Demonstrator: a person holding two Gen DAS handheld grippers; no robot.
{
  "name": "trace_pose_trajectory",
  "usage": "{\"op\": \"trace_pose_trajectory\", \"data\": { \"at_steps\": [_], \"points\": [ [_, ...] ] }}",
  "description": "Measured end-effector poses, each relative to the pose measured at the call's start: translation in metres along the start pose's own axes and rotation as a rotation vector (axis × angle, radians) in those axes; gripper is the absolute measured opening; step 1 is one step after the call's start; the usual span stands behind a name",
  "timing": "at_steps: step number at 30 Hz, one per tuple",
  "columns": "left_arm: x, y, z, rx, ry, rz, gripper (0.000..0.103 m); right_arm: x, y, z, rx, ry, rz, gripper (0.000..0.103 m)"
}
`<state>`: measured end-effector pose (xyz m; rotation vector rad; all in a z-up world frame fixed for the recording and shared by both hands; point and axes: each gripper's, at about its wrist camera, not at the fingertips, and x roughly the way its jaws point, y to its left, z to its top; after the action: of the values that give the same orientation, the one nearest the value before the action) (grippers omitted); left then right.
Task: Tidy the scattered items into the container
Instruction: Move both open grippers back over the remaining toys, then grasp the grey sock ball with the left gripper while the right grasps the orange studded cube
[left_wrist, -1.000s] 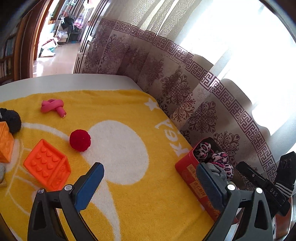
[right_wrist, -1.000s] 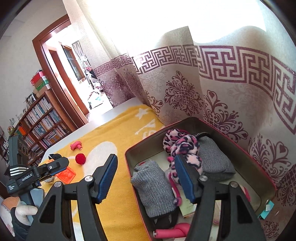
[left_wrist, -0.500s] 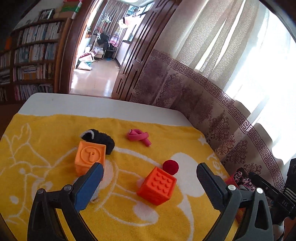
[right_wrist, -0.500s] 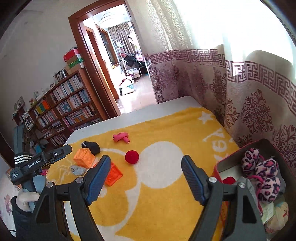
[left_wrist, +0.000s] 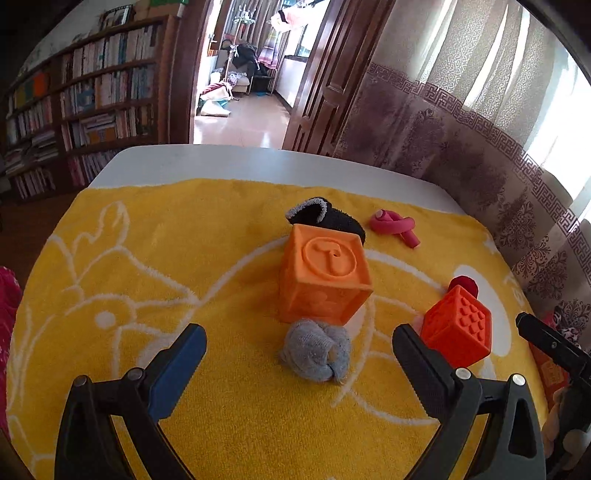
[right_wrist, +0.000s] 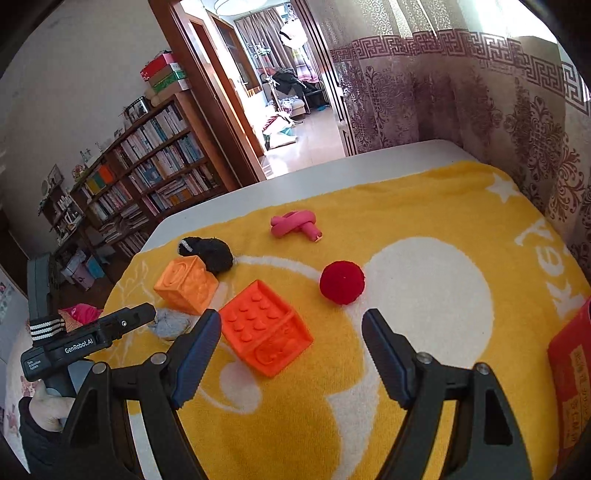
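Observation:
In the left wrist view my left gripper is open, and a grey sock ball lies on the yellow towel between its fingertips, untouched. Behind it stand a pale orange cube, a black sock and a pink roll. My right gripper is open wide and empty. A red-orange studded cube sits just ahead of its left finger, with a red ball beyond. The red tin shows at the right edge.
The yellow towel covers a white table. A patterned curtain hangs along the right side. A bookshelf and an open doorway lie beyond the far edge. A person's hand holds the left gripper's handle at the lower left.
Both views swung left, away from the tin and onto the scattered toys. The right gripper's jaws widened. The grey sock ball came in between the left fingers.

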<state>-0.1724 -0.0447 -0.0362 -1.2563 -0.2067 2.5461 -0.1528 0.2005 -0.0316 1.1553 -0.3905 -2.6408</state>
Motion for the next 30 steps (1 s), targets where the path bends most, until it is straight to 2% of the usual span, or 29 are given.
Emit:
{"op": "trace_pose_trajectory", "data": {
  "at_steps": [6, 9, 13, 21, 25, 26, 27, 28, 29, 30],
  "points": [
    [0.017, -0.016, -0.01, 0.032, 0.013, 0.023, 0.102, 0.004, -0.01, -0.008, -0.001, -0.004, -0.012, 0.082],
    [0.027, -0.018, -0.012, 0.032, 0.029, 0.016, 0.102, 0.003, -0.006, -0.009, -0.03, -0.018, -0.027, 0.082],
    [0.038, -0.02, -0.014, 0.038, 0.065, 0.046, 0.102, 0.006, 0.0, -0.012, -0.067, -0.013, -0.045, 0.082],
    [0.041, -0.023, -0.014, 0.053, 0.078, 0.085, 0.102, 0.011, -0.003, -0.015, -0.065, 0.004, -0.049, 0.082],
    [0.037, -0.014, -0.013, 0.005, 0.054, 0.038, 0.102, 0.011, -0.002, -0.015, -0.068, 0.003, -0.049, 0.082],
    [0.034, -0.011, -0.013, -0.013, 0.043, 0.027, 0.098, 0.011, -0.002, -0.016, -0.069, 0.003, -0.048, 0.082],
    [0.033, -0.009, -0.013, -0.024, 0.034, 0.033, 0.087, 0.011, -0.002, -0.016, -0.069, 0.003, -0.048, 0.082],
    [0.031, -0.008, -0.013, -0.027, 0.027, 0.04, 0.08, 0.011, -0.002, -0.016, -0.069, 0.003, -0.048, 0.082],
    [0.031, -0.009, -0.013, -0.023, 0.025, 0.037, 0.062, 0.011, -0.002, -0.016, -0.069, 0.002, -0.049, 0.082],
    [0.031, -0.01, -0.013, -0.014, 0.027, 0.031, 0.05, 0.011, -0.002, -0.016, -0.072, 0.001, -0.049, 0.082]
  ]
}}
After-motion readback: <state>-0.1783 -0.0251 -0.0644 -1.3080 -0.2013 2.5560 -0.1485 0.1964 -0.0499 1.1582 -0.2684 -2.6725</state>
